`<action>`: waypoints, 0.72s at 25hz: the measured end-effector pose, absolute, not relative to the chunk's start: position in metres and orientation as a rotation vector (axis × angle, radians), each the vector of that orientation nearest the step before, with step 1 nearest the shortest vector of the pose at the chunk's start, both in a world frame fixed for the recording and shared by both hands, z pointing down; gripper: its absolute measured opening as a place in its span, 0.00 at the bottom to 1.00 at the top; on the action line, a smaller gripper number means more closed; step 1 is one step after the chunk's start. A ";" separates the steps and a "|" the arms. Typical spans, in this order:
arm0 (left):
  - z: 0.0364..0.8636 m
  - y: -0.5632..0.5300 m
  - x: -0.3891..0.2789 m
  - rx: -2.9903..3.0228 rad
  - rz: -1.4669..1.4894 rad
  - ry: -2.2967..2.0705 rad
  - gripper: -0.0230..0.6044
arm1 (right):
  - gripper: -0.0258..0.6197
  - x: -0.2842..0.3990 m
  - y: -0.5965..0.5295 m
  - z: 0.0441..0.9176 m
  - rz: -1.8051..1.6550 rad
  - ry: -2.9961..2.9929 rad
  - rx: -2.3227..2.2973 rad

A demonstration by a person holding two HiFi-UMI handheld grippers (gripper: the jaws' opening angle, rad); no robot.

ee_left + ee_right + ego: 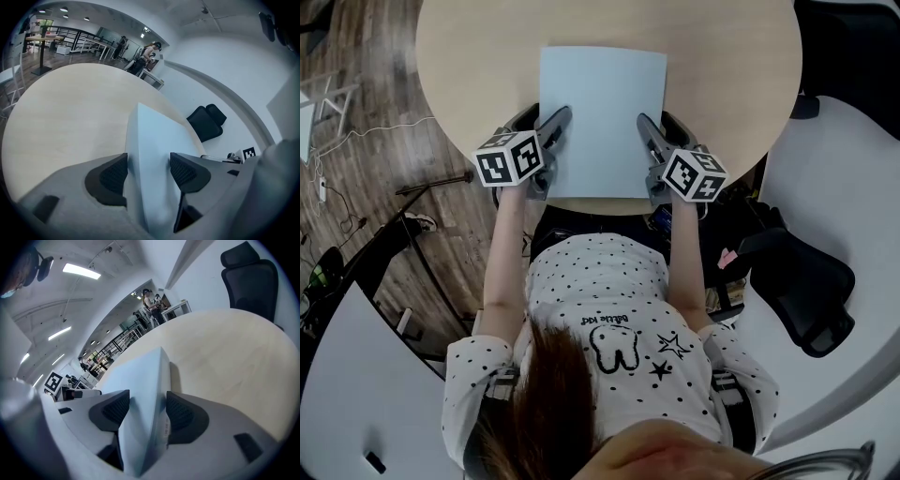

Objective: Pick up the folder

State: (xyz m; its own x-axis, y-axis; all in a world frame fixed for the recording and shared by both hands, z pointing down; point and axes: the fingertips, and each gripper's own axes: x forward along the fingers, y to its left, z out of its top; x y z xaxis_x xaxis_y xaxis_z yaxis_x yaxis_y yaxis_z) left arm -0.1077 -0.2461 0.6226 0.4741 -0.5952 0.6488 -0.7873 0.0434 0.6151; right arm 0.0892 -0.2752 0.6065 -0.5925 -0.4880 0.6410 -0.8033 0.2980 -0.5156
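Pale blue folder (602, 122) flat on round light-wood table (469, 56), its near edge close to the table's near rim.
Left gripper (546, 117) straddles the folder's left edge and right gripper (657, 120) its right edge. Both have jaws spread wide, pads not clamped, nothing lifted. Bare tabletop beyond the far edge and on both sides; black chair (797, 281) off to the right.

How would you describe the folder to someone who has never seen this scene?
Find the round beige table in front of the person. Near its closest edge lies the folder, a flat rectangle. It is the only pale blue thing there.
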 end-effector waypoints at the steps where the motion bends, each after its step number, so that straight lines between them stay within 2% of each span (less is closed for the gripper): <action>1: 0.624 -0.246 -0.107 1.646 0.223 -1.210 0.48 | 0.42 0.090 -0.275 0.608 1.200 -2.209 1.163; 18: 0.621 -0.246 -0.107 1.649 0.216 -1.237 0.48 | 0.42 0.090 -0.276 0.606 1.185 -2.200 1.203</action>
